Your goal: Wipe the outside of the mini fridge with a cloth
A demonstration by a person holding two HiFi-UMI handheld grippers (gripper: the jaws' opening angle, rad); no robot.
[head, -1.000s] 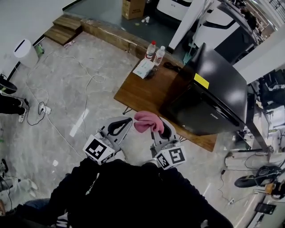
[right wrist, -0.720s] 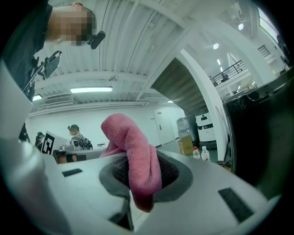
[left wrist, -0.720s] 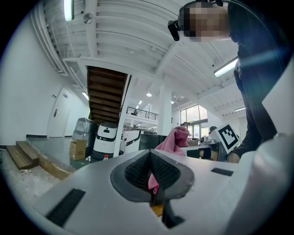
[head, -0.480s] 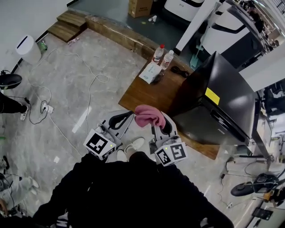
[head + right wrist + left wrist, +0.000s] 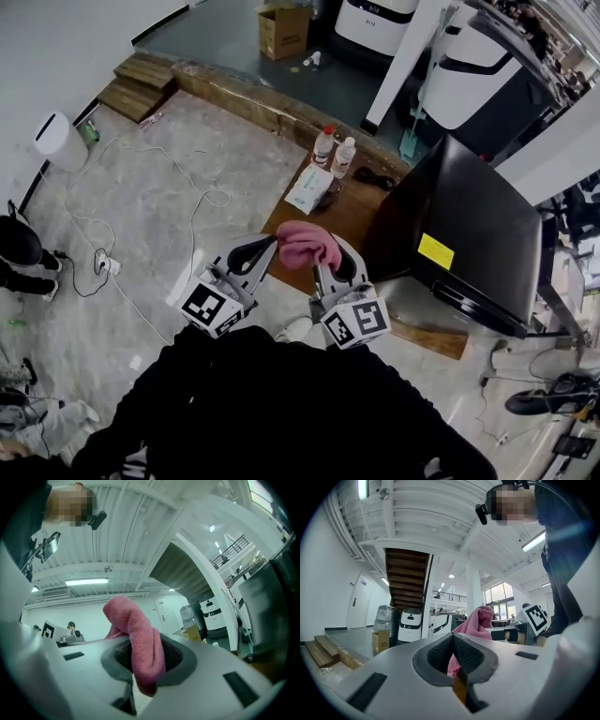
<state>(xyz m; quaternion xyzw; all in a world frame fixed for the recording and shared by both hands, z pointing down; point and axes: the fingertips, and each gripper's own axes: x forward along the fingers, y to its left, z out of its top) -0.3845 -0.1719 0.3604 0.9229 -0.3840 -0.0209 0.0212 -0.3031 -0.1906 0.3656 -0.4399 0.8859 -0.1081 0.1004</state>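
The black mini fridge [image 5: 469, 234] stands on the right part of a wooden table [image 5: 342, 211] and carries a yellow sticker [image 5: 436, 251]. My right gripper [image 5: 323, 251] is shut on a pink cloth [image 5: 305, 244], held over the table's near left edge, left of the fridge and apart from it. In the right gripper view the cloth [image 5: 138, 634] drapes out from between the jaws of the gripper [image 5: 140, 660], and the fridge's dark side [image 5: 276, 606] fills the right edge. My left gripper [image 5: 255, 251] hangs beside it, jaws together with nothing in them [image 5: 453, 641]; the cloth [image 5: 476, 623] shows behind them.
Two water bottles [image 5: 334, 150], a white packet [image 5: 309, 187] and a black item [image 5: 375, 176] lie at the table's far end. Cables [image 5: 202, 202] trail over the floor at left, near a white bin [image 5: 56, 141]. A cardboard box [image 5: 283, 28] and wooden steps [image 5: 136, 84] sit farther back.
The view has shifted, so the fridge now shows more of its top and sits farther right. Both grippers keep their pose, and the cloth stays in the right one.
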